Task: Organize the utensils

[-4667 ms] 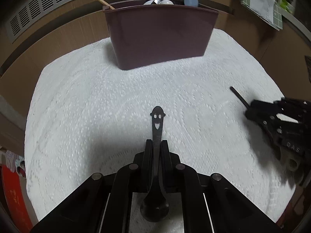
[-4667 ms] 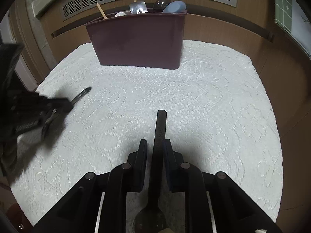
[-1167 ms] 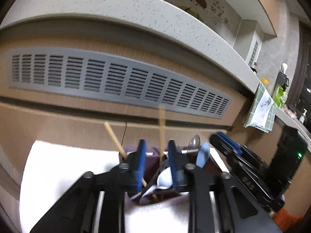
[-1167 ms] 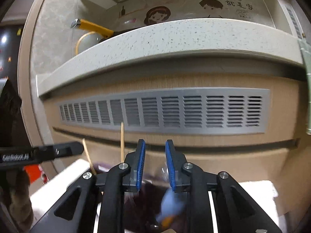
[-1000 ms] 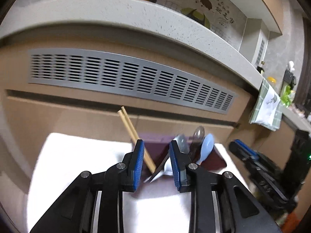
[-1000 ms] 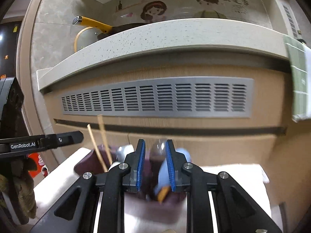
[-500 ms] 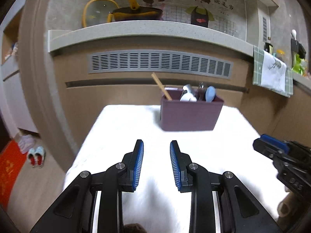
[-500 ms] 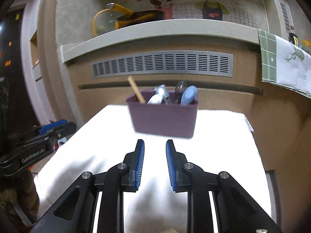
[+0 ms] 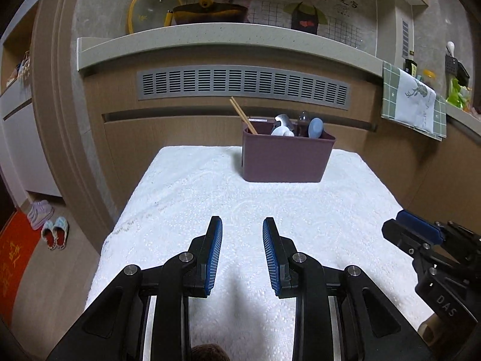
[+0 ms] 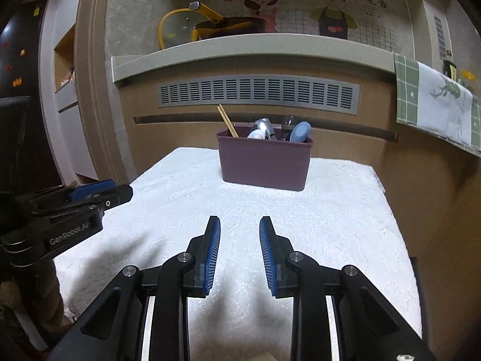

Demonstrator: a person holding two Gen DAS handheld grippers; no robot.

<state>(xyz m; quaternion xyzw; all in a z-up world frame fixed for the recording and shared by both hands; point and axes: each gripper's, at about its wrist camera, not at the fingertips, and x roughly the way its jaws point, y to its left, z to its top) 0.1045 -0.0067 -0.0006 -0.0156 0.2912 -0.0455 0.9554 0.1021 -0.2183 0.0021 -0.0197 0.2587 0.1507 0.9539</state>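
A maroon utensil bin [image 9: 287, 159] stands at the far end of the white-clothed table [image 9: 186, 198]; it also shows in the right wrist view [image 10: 264, 162]. In it stand wooden chopsticks [image 9: 242, 114], a metal utensil [image 9: 282, 120], a white spoon [image 9: 281, 131], a dark spoon [image 9: 303, 120] and a blue spoon [image 9: 315, 128]. My left gripper [image 9: 242, 231] is open and empty above the near part of the table. My right gripper [image 10: 240, 230] is open and empty beside it, and shows at the right of the left wrist view [image 9: 415, 234].
A brown cabinet front with a grey vent grille [image 9: 243, 85] rises behind the table under a stone counter [image 9: 225, 37]. A green towel [image 9: 415, 102] hangs at the right. Slippers [image 9: 54, 231] lie on the floor at the left.
Both grippers, which earlier each held a dark utensil, have released them into the bin. In the last second both pulled back and down from the bin, open and empty.
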